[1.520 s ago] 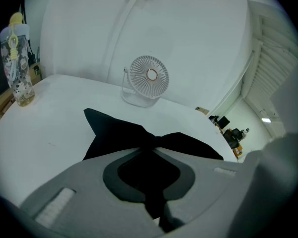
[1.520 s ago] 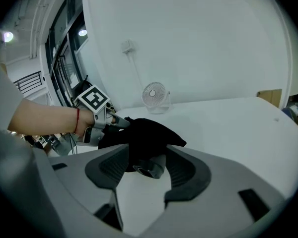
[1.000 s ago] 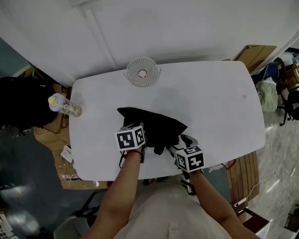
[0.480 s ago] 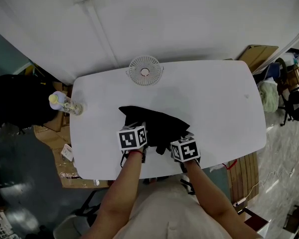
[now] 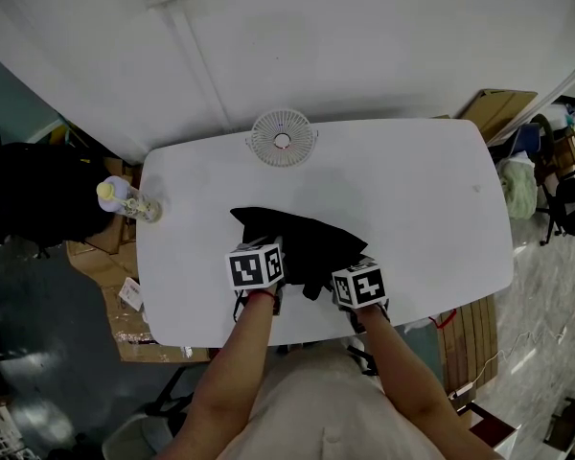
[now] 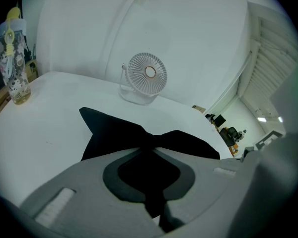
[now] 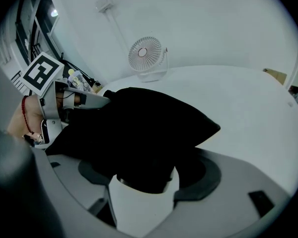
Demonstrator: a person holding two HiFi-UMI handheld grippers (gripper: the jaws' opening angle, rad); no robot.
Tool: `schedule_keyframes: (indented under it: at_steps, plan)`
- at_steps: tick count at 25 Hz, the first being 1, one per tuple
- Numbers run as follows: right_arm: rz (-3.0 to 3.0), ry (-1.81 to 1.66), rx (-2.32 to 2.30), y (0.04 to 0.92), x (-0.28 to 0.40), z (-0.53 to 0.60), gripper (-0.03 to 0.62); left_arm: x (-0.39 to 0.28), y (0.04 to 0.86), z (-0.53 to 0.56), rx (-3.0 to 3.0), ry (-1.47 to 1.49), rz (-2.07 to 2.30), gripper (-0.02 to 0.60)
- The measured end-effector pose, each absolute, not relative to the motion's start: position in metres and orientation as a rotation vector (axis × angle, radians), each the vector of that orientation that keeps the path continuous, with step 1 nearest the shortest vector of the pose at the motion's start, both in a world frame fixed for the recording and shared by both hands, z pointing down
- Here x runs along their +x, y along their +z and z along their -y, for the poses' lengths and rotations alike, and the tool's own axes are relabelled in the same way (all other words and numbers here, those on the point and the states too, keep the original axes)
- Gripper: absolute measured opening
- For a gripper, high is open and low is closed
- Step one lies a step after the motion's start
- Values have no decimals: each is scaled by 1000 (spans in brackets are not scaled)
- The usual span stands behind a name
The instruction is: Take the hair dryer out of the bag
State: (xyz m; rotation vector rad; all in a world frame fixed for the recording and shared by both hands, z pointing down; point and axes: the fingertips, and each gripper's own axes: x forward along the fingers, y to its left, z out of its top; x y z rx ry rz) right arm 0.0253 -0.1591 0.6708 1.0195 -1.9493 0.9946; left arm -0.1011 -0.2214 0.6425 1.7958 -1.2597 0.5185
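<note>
A black bag [image 5: 302, 238] lies slumped at the centre of a white table [image 5: 412, 199], and the hair dryer [image 7: 141, 202], or what looks to be it, shows only in the right gripper view as a rounded white body poking from under the cloth at the bag's 5 o'clock edge. The rest of it is covered.

The left gripper [image 6: 150, 150], at the bag's 7 o'clock, has its jaws pinched together on a fold of the black cloth, seemingly to pin the bag down and keep its mouth from dragging along. The right gripper [image 7: 151, 170] stands with its jaws at full spread, having just been opening, and the white body sits between them. Whether the pads touch it cannot be told. The wide stance suits a bulky barrel, so a grasp looks to be the step in hand.

A small white desk fan [image 5: 282, 139] stands at the bag's 12 o'clock by the wall. A clear bottle [image 5: 125, 199] with a yellow cap stands at 9 o'clock near the table edge, well apart.

No brand or wording can be read. The gripper cubes carry only black-and-white square markers, and the bottle's print is too small to make out.
</note>
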Motion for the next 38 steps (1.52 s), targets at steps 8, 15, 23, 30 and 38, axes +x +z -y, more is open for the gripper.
schedule_keyframes:
  at_steps: [8, 15, 23, 30, 38]
  plan:
    - [1975, 1015, 1017, 664, 41, 147, 351, -114, 634, 219, 1733, 446, 1261, 17]
    - [1987, 1008, 1083, 650, 63, 148, 351, -131, 638, 209, 1639, 456, 1334, 17]
    - [1983, 1009, 1181, 645, 81, 154, 351, -145, 648, 189, 1595, 412, 1350, 18]
    - [1985, 997, 1144, 653, 83, 148, 351, -135, 625, 172, 1888, 397, 1277, 188]
    - [1979, 991, 1129, 656, 85, 145, 351, -115, 681, 104, 2139, 983, 884, 345]
